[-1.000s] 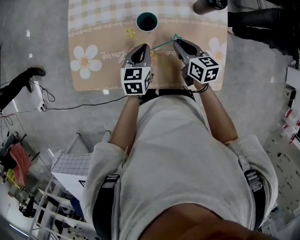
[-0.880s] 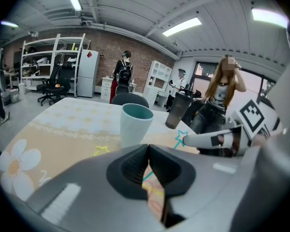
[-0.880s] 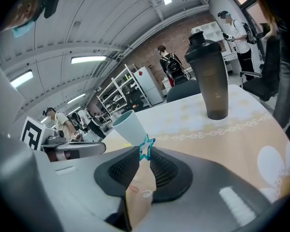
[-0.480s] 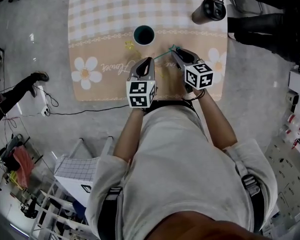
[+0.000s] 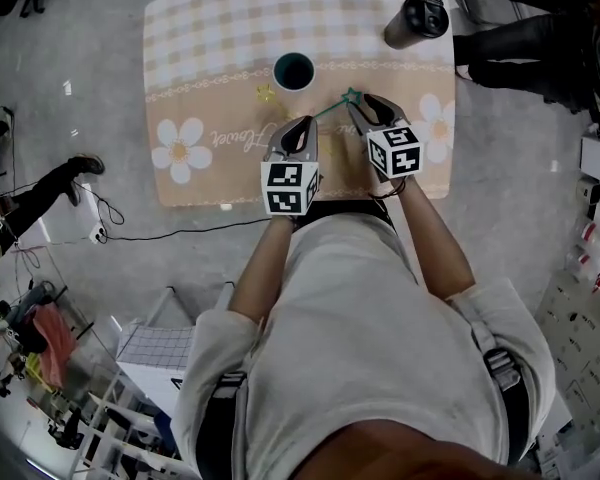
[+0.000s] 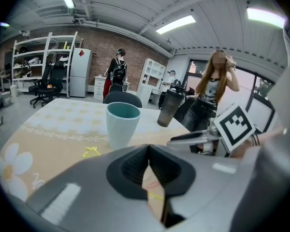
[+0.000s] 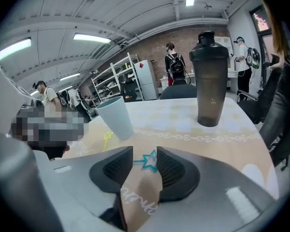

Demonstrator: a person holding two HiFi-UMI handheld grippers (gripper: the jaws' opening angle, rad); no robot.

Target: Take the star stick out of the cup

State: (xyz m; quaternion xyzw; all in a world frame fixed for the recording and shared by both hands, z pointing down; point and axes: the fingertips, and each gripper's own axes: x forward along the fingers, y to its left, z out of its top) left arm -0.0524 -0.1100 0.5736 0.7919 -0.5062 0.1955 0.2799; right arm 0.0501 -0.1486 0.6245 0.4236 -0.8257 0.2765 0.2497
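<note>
A teal cup (image 5: 293, 71) stands upright on the checked tablecloth (image 5: 210, 28). The teal star stick (image 7: 148, 161) lies on the cloth just beyond my right gripper (image 7: 144, 148), whose jaws are opening; the star sits between the fingertips and the pads do not press on it. In the head view that star stick (image 5: 348, 97) points down-left from the right gripper (image 5: 359, 100). A yellow star stick (image 5: 266, 94) lies left of the cup. My left gripper (image 5: 302, 124) is shut and holds nothing, hovering near the table's front. In its own view the left gripper (image 6: 148, 147) faces the cup (image 6: 123, 124).
A black shaker bottle (image 5: 418, 18) stands at the table's far right corner. People stand beyond the table, one of them (image 6: 210, 98) close to its right side. Shelves and chairs fill the room behind. A foot (image 5: 75, 166) and cables lie on the floor at left.
The right jaws have spread apart and let go of the teal star stick, which now rests on the cloth. The left gripper stays shut.
</note>
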